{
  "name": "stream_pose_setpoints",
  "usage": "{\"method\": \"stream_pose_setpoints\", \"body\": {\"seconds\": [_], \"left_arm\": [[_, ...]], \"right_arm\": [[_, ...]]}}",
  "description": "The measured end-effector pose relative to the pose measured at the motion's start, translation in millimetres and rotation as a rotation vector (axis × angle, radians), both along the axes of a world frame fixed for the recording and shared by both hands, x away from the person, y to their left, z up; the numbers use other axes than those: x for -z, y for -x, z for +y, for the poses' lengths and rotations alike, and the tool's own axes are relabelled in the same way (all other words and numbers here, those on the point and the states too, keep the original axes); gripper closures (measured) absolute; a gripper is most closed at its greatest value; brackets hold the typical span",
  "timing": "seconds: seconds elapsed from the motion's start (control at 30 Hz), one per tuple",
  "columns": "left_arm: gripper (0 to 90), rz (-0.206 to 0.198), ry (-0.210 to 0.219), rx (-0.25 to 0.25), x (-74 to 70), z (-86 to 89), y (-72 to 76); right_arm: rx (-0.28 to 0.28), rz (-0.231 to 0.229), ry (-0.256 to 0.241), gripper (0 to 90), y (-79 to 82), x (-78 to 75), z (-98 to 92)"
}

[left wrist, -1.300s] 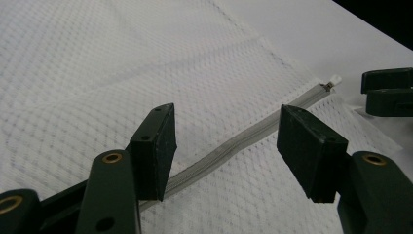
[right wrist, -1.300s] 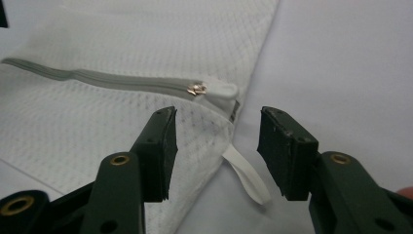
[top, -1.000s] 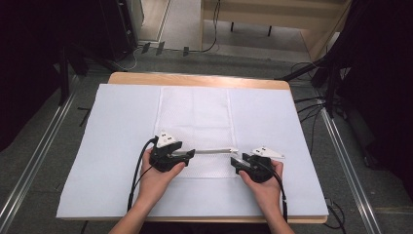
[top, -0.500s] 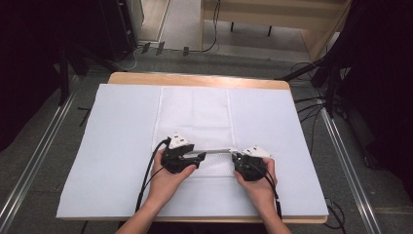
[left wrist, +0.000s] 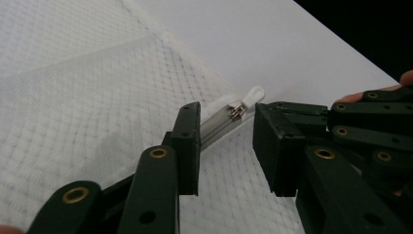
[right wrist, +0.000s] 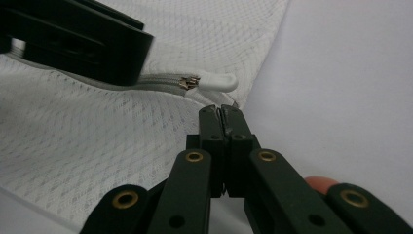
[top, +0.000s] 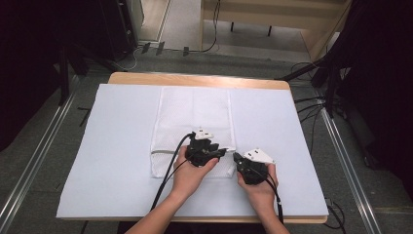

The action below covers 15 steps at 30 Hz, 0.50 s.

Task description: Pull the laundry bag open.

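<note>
A white mesh bag (top: 195, 114) lies flat on the table's pale sheet (top: 112, 146). Its grey zipper (left wrist: 219, 122) runs along the near end, with the slider and white pull tab (right wrist: 219, 81) at the bag's right corner. My left gripper (top: 225, 152) hovers over the zipper, open, and the zipper passes between its jaws (left wrist: 226, 146) untouched. My right gripper (top: 235, 157) is shut, its tips (right wrist: 221, 111) at the bag's edge just below the pull tab. Whether they pinch fabric I cannot tell.
The sheet covers nearly the whole wooden table (top: 195, 79), with bare sheet to the left and right of the bag. Cables (top: 311, 105) and metal rails (top: 341, 146) lie on the floor around the table. Wooden furniture (top: 272, 14) stands behind.
My left gripper has slid rightward along the zipper until it is close to the right gripper. The right gripper has barely shifted.
</note>
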<state>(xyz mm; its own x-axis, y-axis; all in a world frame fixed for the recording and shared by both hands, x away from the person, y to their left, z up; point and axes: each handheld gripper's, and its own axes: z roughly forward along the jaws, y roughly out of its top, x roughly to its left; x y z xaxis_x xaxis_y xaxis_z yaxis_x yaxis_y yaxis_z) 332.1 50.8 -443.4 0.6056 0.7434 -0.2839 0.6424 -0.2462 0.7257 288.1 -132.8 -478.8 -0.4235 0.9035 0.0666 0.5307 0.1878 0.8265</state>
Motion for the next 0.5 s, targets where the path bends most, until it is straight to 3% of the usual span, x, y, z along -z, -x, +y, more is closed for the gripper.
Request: {"method": "stream_pose_setpoints", "body": {"seconds": [0.17, 0.2, 0.37, 0.5], "left_arm": [[51.4, 0.012, 0.005, -0.051, -1.4, -13.4, -8.2], [49.4, 0.016, -0.017, -0.066, -1.7, -20.2, -11.0], [45.9, 0.033, -0.014, -0.095, -0.9, -28.9, -16.1], [41.2, 0.057, -0.042, -0.099, 2.9, -36.8, -20.0]], "right_arm": [[-0.01, -0.002, -0.015, 90.0, 0.5, -1.0, -0.8], [-0.018, -0.007, -0.013, 90.0, 0.8, -1.2, -0.4], [-0.029, -0.007, -0.017, 90.0, 1.8, -1.3, 1.2], [-0.038, -0.011, -0.017, 90.0, 2.5, -1.8, 2.0]]}}
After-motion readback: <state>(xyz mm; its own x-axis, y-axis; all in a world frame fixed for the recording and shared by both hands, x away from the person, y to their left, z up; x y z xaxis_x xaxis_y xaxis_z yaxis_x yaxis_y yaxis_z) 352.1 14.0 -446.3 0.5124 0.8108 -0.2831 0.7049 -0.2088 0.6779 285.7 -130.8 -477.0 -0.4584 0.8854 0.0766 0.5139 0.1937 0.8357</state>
